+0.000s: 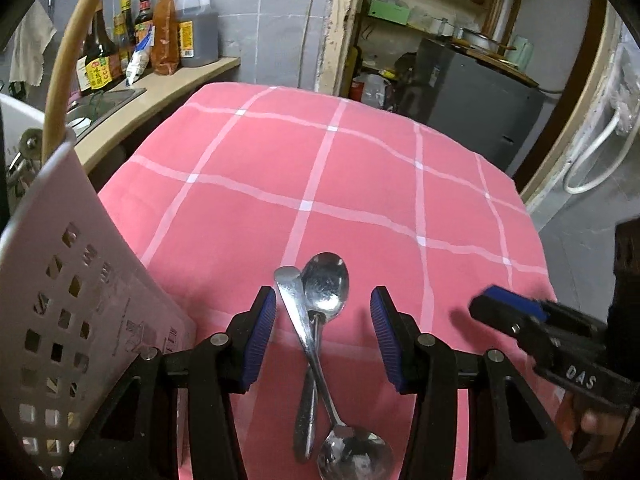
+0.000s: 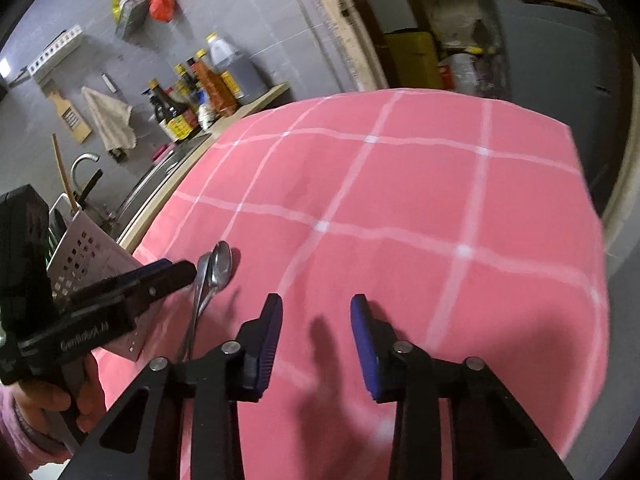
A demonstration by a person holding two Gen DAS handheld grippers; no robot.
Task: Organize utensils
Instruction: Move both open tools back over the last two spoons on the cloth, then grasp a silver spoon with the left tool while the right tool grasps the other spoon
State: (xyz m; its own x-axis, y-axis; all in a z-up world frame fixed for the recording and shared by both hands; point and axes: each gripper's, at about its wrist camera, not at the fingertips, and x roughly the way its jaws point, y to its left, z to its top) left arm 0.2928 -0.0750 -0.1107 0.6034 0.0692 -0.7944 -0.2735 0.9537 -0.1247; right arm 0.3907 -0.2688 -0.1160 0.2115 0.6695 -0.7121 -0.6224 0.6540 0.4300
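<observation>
Two steel spoons lie crossed on the pink checked tablecloth (image 1: 360, 184). One spoon (image 1: 325, 286) has its bowl pointing away; the other spoon (image 1: 354, 456) has its bowl near the camera and its handle end (image 1: 286, 276) beside the first bowl. My left gripper (image 1: 323, 312) is open, its blue pads on either side of the spoons, not touching them. A white perforated utensil holder (image 1: 68, 320) stands at the left. My right gripper (image 2: 316, 320) is open and empty over bare cloth, right of the spoons (image 2: 218, 268); it also shows at the right of the left wrist view (image 1: 508, 304).
A wooden utensil handle (image 1: 68, 52) sticks up out of the holder. A counter (image 1: 168, 88) with sauce bottles (image 1: 160, 28) and a sink (image 1: 104, 104) runs behind the table at left. A grey cabinet (image 1: 472, 108) and shelves stand past the table's far edge.
</observation>
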